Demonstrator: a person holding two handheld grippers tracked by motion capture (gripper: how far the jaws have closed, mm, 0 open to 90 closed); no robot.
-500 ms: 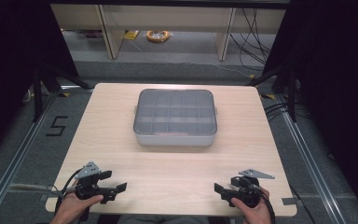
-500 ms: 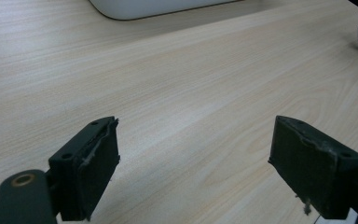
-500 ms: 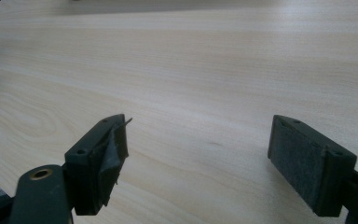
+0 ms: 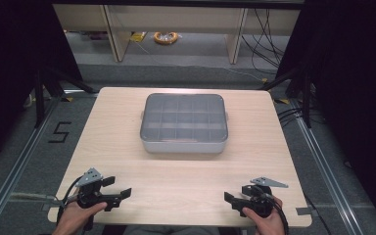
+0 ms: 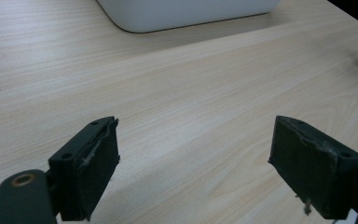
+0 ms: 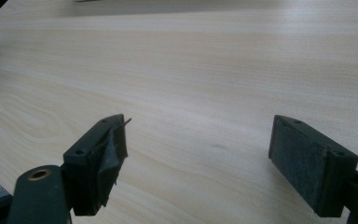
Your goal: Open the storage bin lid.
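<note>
Box first: a shallow rectangular storage box of pale grey plastic (image 4: 184,124), with a clear lid through which a grid of small compartments shows, sits shut at the middle of the light wood-grain table (image 4: 127,166). Its long axis runs left to right across the table, parallel to the near edge, with one long side wall facing the person. The compartments look empty, though the lid's glare makes that hard to confirm.

Nothing else rests on the tabletop. Both hand-held tools wait at the near edge, well apart from the box and from each other. The left gripper (image 4: 113,195) lies at the near left corner, the right gripper (image 4: 233,200) at the near right, each pointing inward toward the centre line. In the left gripper view, that tool's jaws stand wide apart over bare wood, with a rounded corner of the box at the top of the picture. In the right gripper view, its jaws are likewise spread, holding nothing.

The box lies forward of both tools and between them, roughly as far from one as from the other, so neither hand has a clear advantage; each faces its own end of the long axis.
</note>
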